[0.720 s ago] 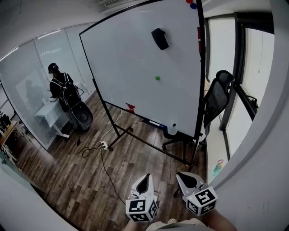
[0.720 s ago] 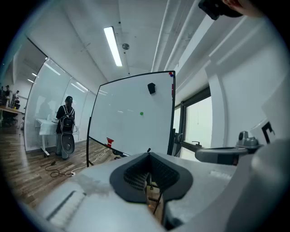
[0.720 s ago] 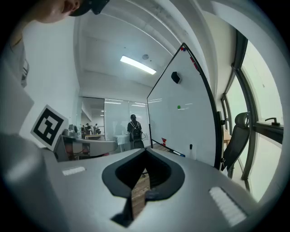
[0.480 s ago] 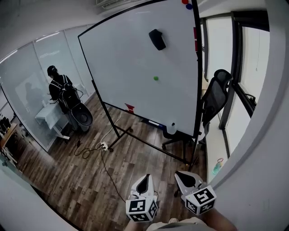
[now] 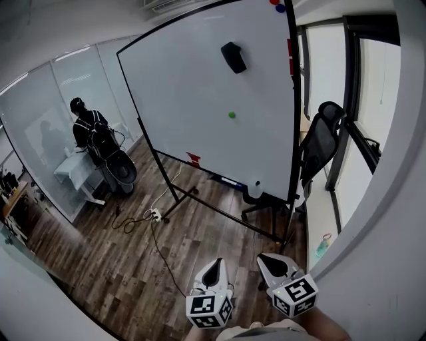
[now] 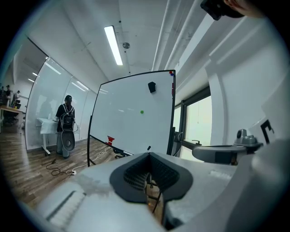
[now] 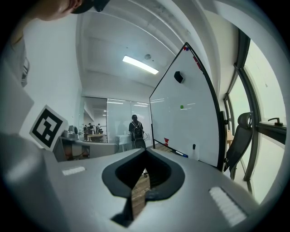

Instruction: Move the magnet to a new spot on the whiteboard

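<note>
I see a white whiteboard (image 5: 193,93) in a black frame. On it are a small green magnet (image 5: 231,114), a black eraser (image 5: 233,57), a red dot (image 5: 273,2) and a blue dot (image 5: 282,8), and a red object (image 5: 193,158) at its lower edge. The floor (image 5: 126,260) is brown wood planking streaked with darker grain. My left gripper (image 5: 215,261) and right gripper (image 5: 261,256) are pale grey, black inside the jaws, and each carries a cube patterned with black-and-white square markers. The chair (image 5: 321,140) is black, and the person (image 5: 86,126) wears dark clothes.
</note>
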The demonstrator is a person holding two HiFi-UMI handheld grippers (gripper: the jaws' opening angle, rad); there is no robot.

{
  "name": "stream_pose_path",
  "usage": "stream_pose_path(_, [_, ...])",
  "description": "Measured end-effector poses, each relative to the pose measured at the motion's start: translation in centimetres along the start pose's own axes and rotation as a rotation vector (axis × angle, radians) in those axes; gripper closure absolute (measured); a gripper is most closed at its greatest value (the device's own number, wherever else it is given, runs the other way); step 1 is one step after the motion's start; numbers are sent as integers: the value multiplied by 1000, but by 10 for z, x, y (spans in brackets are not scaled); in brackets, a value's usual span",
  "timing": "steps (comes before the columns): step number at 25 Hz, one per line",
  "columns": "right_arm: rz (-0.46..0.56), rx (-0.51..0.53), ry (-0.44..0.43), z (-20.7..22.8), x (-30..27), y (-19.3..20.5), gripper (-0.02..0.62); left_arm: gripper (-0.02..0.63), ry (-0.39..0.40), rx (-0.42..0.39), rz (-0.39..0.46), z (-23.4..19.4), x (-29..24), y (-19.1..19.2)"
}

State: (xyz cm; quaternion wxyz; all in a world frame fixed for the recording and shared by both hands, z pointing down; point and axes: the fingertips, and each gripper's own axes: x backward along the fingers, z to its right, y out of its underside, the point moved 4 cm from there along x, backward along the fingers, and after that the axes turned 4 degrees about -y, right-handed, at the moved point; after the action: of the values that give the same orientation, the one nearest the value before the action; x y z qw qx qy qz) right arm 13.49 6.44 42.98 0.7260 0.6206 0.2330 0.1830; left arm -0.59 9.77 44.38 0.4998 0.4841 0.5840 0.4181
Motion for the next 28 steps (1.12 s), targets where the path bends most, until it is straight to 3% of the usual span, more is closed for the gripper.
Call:
stream_pose_path(18, [-14,-54,-11,3,-10,12,595,601,-57,55,12,-22,-3,1])
stream_pose_path(28, [-22,-57,7,25,-58,8,595,601,-60,82,5,-56,-46,-4])
